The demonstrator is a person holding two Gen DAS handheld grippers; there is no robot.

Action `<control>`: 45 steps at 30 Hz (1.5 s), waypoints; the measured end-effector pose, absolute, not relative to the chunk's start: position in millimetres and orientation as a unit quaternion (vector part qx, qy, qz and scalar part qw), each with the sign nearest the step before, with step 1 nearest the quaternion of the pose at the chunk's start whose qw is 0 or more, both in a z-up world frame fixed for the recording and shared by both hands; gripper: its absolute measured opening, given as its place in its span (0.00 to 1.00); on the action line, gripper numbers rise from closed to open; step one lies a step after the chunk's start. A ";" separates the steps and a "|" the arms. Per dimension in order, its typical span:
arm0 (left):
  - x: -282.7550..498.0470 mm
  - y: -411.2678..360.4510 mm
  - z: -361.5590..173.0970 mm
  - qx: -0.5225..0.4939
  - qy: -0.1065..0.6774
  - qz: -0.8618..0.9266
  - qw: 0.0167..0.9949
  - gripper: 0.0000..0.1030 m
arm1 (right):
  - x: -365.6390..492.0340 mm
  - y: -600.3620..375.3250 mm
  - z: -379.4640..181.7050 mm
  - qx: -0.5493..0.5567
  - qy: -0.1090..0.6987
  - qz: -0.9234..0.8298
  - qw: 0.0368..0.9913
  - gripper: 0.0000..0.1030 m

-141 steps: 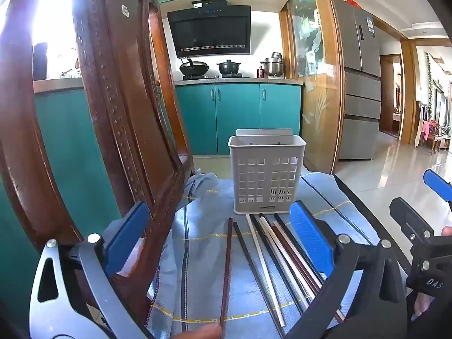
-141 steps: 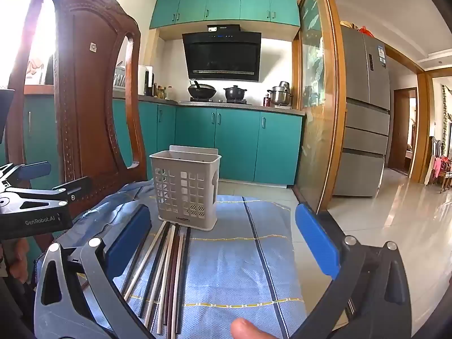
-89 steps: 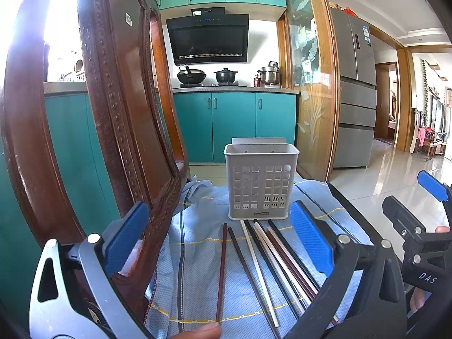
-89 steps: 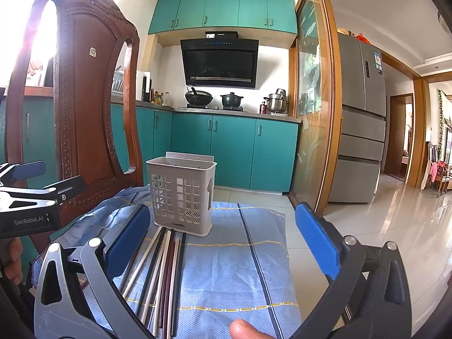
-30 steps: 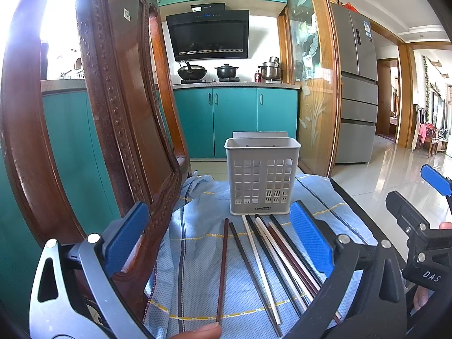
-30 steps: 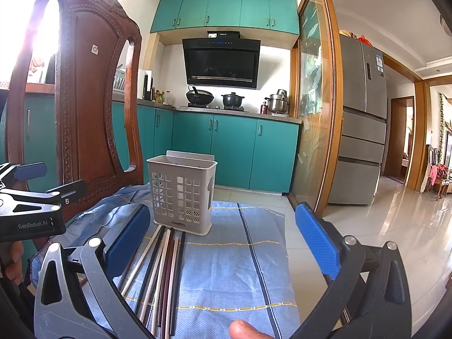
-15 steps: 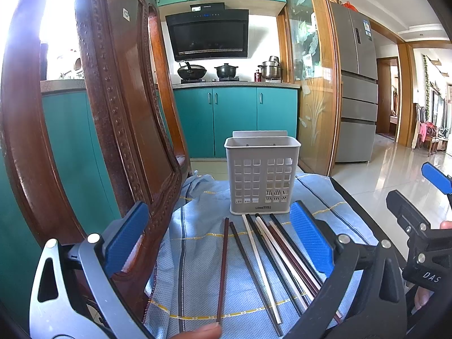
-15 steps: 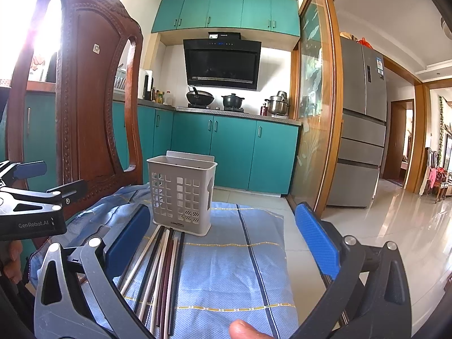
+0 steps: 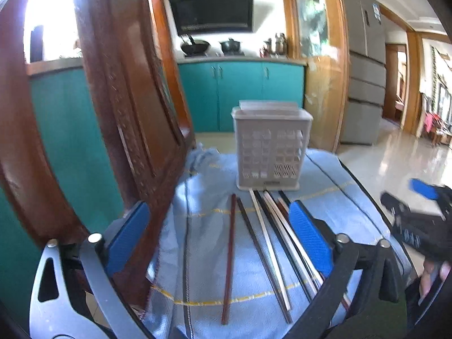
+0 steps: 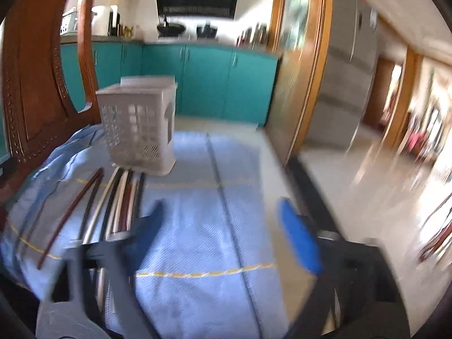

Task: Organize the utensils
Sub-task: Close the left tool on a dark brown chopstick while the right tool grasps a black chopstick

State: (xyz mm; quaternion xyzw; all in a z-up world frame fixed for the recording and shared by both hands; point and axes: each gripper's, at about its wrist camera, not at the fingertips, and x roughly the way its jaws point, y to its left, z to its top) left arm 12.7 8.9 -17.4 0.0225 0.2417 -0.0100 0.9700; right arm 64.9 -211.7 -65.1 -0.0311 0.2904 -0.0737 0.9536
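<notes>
A white perforated utensil holder [image 9: 271, 147] [image 10: 138, 130] stands upright on the blue cloth [image 9: 203, 197]. In front of it lie several chopsticks [image 9: 268, 243] [image 10: 118, 200], with one brown chopstick [image 9: 230, 254] [image 10: 73, 209] set apart to the left. My left gripper [image 9: 219, 234] hovers over the near ends of the chopsticks; its jaws are closing, and no pad touches anything. My right gripper [image 10: 223, 234] [image 9: 421, 220] is over bare cloth to the right of the chopsticks. Its jaws are also closing, with nothing between them. The right wrist view is blurred.
A carved wooden chair back [image 9: 113, 113] [image 10: 34, 84] rises close on the left. The table's dark right edge [image 9: 358, 186] drops to a shiny tiled floor [image 10: 367, 183]. Teal cabinets [image 9: 240, 96] and a fridge [image 10: 347, 70] stand behind.
The right gripper has swung down and rightward, blurring its view, and its jaws have narrowed. The left wrist view has tilted down slightly. In it, the right gripper sits lower.
</notes>
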 end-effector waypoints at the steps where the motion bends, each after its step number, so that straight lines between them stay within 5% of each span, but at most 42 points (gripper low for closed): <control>1: 15.2 8.1 -20.5 0.024 0.254 -0.017 0.967 0.61 | 72.1 -215.8 -69.6 -0.015 0.312 -0.064 0.948 0.38; 2: 18.3 5.8 -23.4 0.027 0.266 -0.021 0.963 0.46 | 78.4 -220.2 -75.1 0.012 0.332 -0.035 0.943 0.29; 5: 28.7 4.0 -25.3 0.024 0.295 -0.040 0.954 0.30 | 96.6 -218.0 -84.4 0.077 0.393 0.051 0.915 0.28; 12: 98.3 -13.8 8.6 0.042 0.325 -0.085 0.941 0.30 | 183.0 -172.7 -88.0 0.071 0.479 0.126 0.866 0.28; 18: 170.5 -4.5 -30.9 0.016 0.412 -0.086 0.907 0.26 | 226.3 -159.5 -112.9 0.069 0.512 0.131 0.846 0.26; 22: 192.4 1.0 -65.2 -0.009 0.494 -0.090 0.865 0.26 | 239.2 -151.4 -126.3 0.034 0.522 0.115 0.845 0.21; 25: 195.3 4.7 -70.0 -0.008 0.502 -0.088 0.860 0.26 | 241.4 -151.9 -126.1 0.014 0.534 0.107 0.839 0.08; 32: 193.5 17.7 -79.9 -0.003 0.518 -0.075 0.852 0.31 | 224.5 -163.6 -120.8 -0.056 0.527 0.066 0.846 0.07; 45: 208.2 6.2 -114.9 0.053 0.546 -0.053 0.835 0.32 | 215.3 -183.9 -116.9 -0.010 0.532 0.059 0.845 0.11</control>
